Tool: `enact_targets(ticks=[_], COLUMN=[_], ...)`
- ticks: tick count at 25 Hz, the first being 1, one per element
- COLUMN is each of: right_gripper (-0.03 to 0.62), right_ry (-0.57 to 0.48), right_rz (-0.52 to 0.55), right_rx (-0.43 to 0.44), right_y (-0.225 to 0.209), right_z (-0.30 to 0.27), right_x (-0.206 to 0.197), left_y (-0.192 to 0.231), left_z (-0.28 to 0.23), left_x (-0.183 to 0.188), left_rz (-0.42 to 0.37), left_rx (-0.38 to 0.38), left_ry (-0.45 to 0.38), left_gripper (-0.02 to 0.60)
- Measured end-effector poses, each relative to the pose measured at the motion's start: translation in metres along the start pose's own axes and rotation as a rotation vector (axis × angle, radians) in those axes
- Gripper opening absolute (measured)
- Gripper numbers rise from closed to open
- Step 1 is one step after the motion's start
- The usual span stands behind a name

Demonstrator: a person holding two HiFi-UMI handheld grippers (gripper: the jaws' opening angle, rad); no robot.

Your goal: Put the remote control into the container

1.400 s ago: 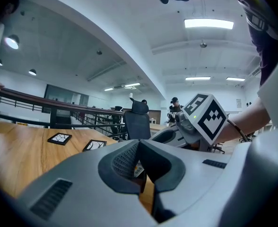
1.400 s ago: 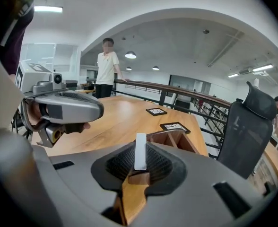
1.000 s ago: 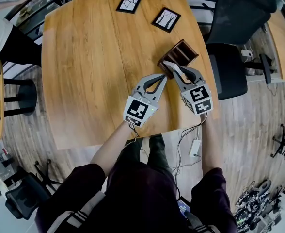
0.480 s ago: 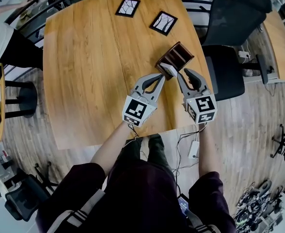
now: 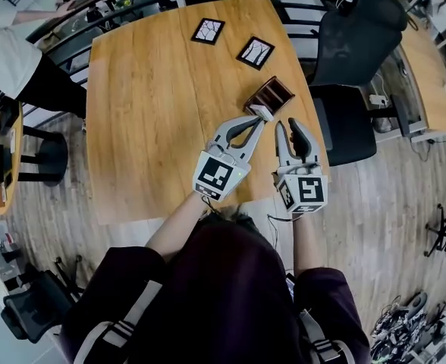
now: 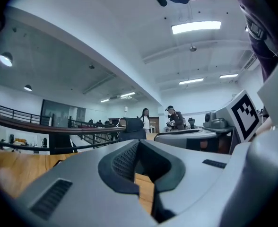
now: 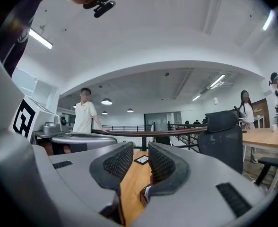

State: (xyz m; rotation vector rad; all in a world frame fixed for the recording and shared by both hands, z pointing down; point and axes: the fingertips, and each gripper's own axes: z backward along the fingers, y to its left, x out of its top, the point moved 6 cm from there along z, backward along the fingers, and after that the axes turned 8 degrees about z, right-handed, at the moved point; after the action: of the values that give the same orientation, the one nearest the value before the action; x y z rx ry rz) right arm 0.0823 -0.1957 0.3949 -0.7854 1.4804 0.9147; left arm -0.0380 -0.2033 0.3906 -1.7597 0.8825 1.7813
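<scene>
The brown container (image 5: 271, 93) stands near the right edge of the wooden table (image 5: 155, 112). The white remote control (image 5: 262, 113) lies in it, its near end sticking out over the rim. My left gripper (image 5: 258, 120) is raised just short of that end, its jaws shut with nothing between them (image 6: 138, 150). My right gripper (image 5: 287, 126) hangs to the right of the container; its jaws have just been opening and now stand open and empty (image 7: 140, 161). Below them in the right gripper view are the container and remote (image 7: 146, 194).
Two black-framed picture tiles (image 5: 208, 30) (image 5: 255, 51) lie at the far side of the table. A black office chair (image 5: 352, 44) stands right of the table, with another table (image 5: 435, 74) beyond it. A person in a white shirt (image 5: 7, 55) stands at the far left.
The right gripper let go of the remote, which now rests in the container. Both grippers lifted and drew back toward me, and the right gripper turned.
</scene>
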Motion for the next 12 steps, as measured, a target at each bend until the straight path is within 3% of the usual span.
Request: enact_targets(ticks=[5,12], right_gripper=[0.052,0.018], right_ry=[-0.084,-0.124], right_rz=[0.02,0.032], right_rx=[-0.017,-0.003], right_y=[0.011,0.02], right_z=[0.019,0.025], right_x=[0.023,0.033], left_y=[-0.012,-0.014], left_z=[0.014,0.026], left_x=[0.019,0.023], left_rz=[-0.031,-0.042], left_rx=[0.005,0.02], left_ry=[-0.043,-0.056], left_gripper=[0.011,0.011])
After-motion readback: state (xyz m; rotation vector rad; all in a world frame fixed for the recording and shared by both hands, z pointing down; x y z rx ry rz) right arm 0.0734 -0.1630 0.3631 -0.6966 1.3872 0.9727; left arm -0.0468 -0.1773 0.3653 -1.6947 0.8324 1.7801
